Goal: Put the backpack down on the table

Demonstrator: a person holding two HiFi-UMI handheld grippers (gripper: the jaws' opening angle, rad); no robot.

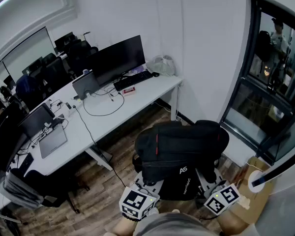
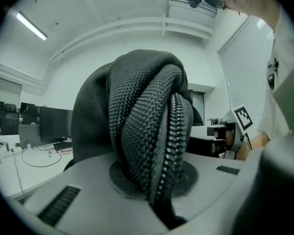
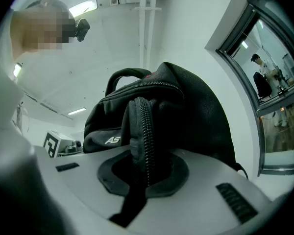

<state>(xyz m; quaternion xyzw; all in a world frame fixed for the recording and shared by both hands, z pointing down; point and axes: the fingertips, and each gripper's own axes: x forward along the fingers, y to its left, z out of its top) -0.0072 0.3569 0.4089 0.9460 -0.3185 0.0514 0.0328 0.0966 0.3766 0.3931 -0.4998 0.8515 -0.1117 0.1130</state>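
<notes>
Low at six o'clock in the head view, the backpack [image 1: 179,151] hangs in the air over the wood floor [image 1: 119,140], carried between both grippers. The left gripper [image 1: 137,201] sits at the bag's seven o'clock, the right gripper [image 1: 222,199] at its five o'clock. And the counter [image 1: 155,91] is well apart, up at ten o'clock from the bag, so nothing is set down yet.

Look at the grip: the left jaws are pressed onto a bunched fold of coarse black weave with a zipper [image 2: 174,146] running down it. The right jaws are pinching a narrower zippered ridge of the same bag. Both holds are on cloth, not on anything rigid.

It's a soft, rounded sack with ribbed nylon, chunky zipper teeth, a thin red line and a white logo on the front. It sags between the two holds, so I'd expect it to slump and fold when it lands. It looks fairly bulky, perhaps moderately heavy, and thin folds could slide out of a pinch. The arched top handle [image 3: 125,75] or a thick seam looks the safer place to hold.

The counter is smooth and white, with the monitor [image 1: 119,59], keyboard [image 1: 132,81] and cables at its eleven o'clock. Its barest patch is at the near right end.
</notes>
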